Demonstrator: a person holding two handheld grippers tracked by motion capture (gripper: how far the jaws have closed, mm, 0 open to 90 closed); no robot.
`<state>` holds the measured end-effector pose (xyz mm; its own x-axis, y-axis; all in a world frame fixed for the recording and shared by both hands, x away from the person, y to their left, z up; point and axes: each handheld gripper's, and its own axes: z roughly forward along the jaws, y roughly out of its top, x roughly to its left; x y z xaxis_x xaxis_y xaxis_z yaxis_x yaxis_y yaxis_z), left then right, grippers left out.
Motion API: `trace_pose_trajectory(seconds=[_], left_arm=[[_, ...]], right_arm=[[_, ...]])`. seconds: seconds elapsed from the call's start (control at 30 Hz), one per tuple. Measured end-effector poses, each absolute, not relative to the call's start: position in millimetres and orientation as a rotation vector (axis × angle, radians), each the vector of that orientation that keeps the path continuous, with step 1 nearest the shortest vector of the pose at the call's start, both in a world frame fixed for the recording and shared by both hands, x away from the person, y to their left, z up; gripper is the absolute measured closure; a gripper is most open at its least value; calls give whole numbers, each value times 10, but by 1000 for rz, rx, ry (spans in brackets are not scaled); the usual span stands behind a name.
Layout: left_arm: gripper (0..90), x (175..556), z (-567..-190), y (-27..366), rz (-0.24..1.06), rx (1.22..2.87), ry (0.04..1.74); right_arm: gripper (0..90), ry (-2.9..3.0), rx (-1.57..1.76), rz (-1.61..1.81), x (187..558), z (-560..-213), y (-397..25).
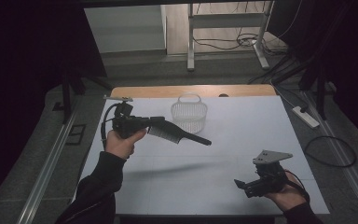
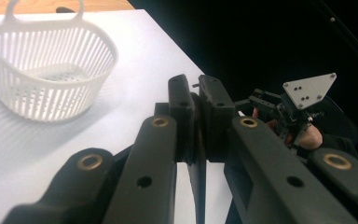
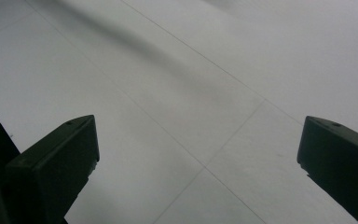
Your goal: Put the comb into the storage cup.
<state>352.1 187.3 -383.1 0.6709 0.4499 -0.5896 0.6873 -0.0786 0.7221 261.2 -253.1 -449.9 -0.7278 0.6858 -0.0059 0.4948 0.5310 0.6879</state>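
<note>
High view: the left gripper [image 1: 156,122] is held above the surface [image 1: 242,140] near its left edge, its jaws clamped on a black plastic comb [image 1: 179,132] with a long tapered handle. The comb sticks out towards the middle of the surface, clear of it, with its shadow lying below. Just behind it, near the far edge, a white slotted plastic basket [image 1: 189,114] with a loop handle stands upright. The right gripper [image 1: 240,185] hovers near the front right corner, its jaws spread apart and holding nothing. In the left gripper view the jaws press together on the comb's thin edge [image 2: 197,140], with the basket [image 2: 51,77] to their left.
</note>
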Motion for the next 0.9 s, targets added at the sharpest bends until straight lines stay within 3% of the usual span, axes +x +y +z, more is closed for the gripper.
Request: trace_pose_trajectory(seconds=[0.9], left_arm=[[842, 3742, -3657, 2045, -205, 1683, 996]], right_arm=[[0, 2429, 1133, 918, 2523, -4531, -2848]])
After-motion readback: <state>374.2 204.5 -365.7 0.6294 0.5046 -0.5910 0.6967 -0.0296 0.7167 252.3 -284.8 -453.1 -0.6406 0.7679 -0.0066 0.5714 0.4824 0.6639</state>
